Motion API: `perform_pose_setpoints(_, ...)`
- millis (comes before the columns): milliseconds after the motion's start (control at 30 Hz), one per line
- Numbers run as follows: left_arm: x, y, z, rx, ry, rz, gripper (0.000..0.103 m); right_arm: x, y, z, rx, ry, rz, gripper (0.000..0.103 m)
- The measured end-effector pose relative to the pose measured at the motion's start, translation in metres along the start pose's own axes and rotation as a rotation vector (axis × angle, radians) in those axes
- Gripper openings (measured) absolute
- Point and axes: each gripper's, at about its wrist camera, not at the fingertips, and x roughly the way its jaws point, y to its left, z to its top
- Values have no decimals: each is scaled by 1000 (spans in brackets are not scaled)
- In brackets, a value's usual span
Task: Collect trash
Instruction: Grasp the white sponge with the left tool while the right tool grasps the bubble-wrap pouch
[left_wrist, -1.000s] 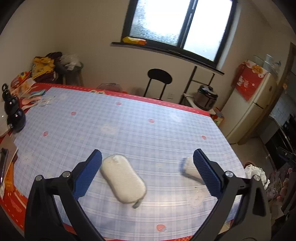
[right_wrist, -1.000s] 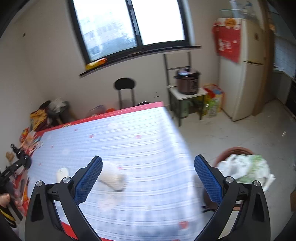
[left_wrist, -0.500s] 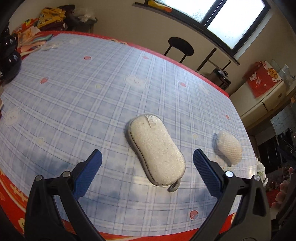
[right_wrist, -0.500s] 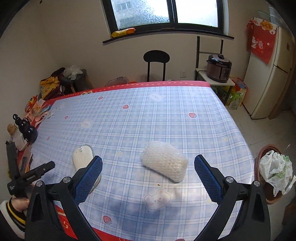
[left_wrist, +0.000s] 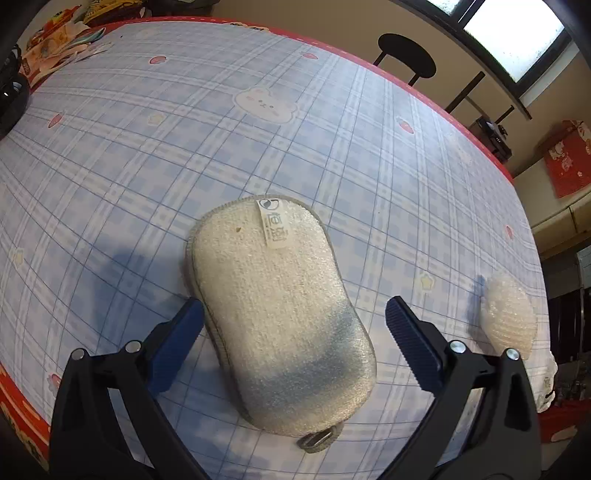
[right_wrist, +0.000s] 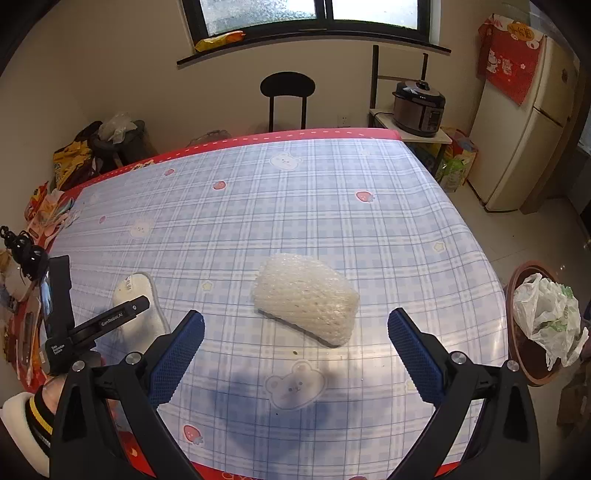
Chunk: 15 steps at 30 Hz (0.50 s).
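A white oval sponge pad (left_wrist: 280, 306) with a label lies on the blue plaid table (left_wrist: 184, 129). My left gripper (left_wrist: 293, 325) is open, low over it, its fingers on either side of its near half. A white foam-net wad (right_wrist: 306, 297) lies mid-table, also at the right in the left wrist view (left_wrist: 509, 317). My right gripper (right_wrist: 295, 339) is open and empty, just short of the wad. A brown bin (right_wrist: 517, 295) with a white plastic bag (right_wrist: 546, 314) stands on the floor to the right of the table.
Dark bottles and clutter (right_wrist: 26, 254) sit at the table's left edge, with snack packets (left_wrist: 62, 33) at the far left corner. A black chair (right_wrist: 287, 92) stands behind the table. A rice cooker (right_wrist: 419, 107) and a fridge (right_wrist: 524, 136) are at the right.
My left gripper has dropped down and forward so its fingers now straddle the sponge pad. My right gripper has swung left from the bin side and closed in on the foam wad.
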Motion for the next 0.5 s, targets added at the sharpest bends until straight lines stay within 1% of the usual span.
perform_pose_setpoints(200, 13, -5, 2, -23, -5, 122, 97, 11, -16, -1, 12, 22, -8, 98)
perform_pose_setpoints(267, 19, -5, 2, -32, 4, 143, 97, 14, -17, -2, 3, 27, -5, 98)
perform_pose_setpoints(400, 27, -12, 2, -4, -1, 181, 97, 21, -19, -3, -17, 36, -3, 98)
perform_pose_setpoints(500, 31, -15, 0, 19, -3, 205, 98, 30, -19, -2, -59, 37, -18, 98)
